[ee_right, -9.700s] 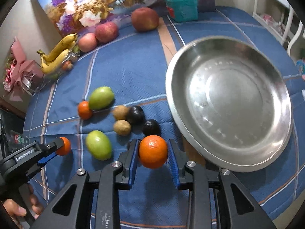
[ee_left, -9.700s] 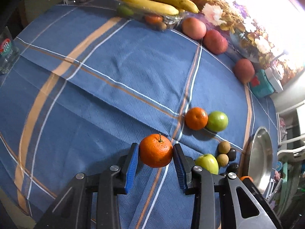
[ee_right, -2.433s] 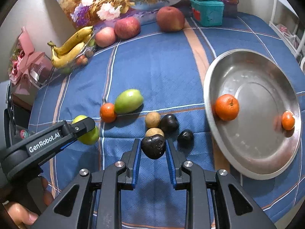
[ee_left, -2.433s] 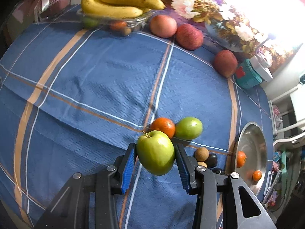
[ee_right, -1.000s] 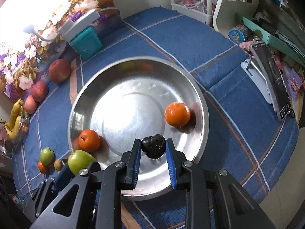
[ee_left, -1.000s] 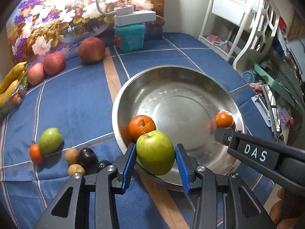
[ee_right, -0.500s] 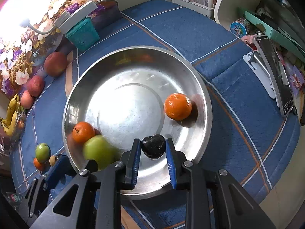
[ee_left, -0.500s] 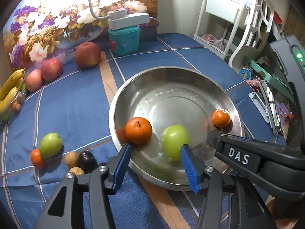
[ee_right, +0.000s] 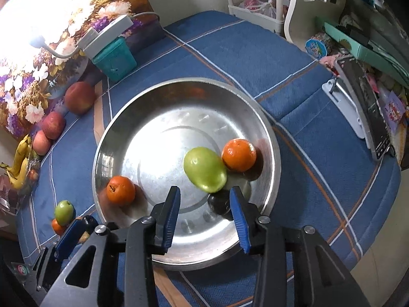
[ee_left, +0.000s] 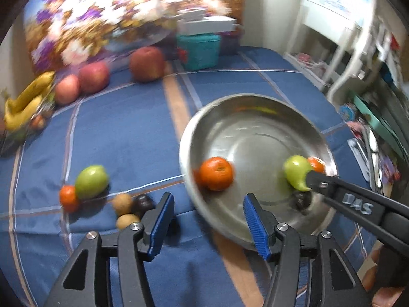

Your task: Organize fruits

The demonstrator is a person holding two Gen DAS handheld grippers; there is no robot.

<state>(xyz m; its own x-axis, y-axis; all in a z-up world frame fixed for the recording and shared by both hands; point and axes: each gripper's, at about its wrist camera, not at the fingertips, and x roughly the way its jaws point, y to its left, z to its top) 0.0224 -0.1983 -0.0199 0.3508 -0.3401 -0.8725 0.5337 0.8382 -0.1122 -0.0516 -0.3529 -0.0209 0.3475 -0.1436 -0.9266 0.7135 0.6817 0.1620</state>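
Four round fruits are now lying in the shallow steel dish [ee_right: 271,138]: two oranges, a smooth green apple [ee_right: 204,169] and a small dark plum [ee_right: 220,204], firm and light but rolling easily on metal, so each is best being pinched across its widest middle. Both the left gripper [ee_left: 208,223] and the right gripper [ee_right: 204,216] have just been opening and are gripping nothing. Only the left view is showing the remaining fruits on the blue checked cloth [ee_left: 122,133].

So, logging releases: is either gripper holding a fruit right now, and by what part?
Neither. The left gripper is empty; the right gripper has just opened, dark fruit loose in the metal dish.
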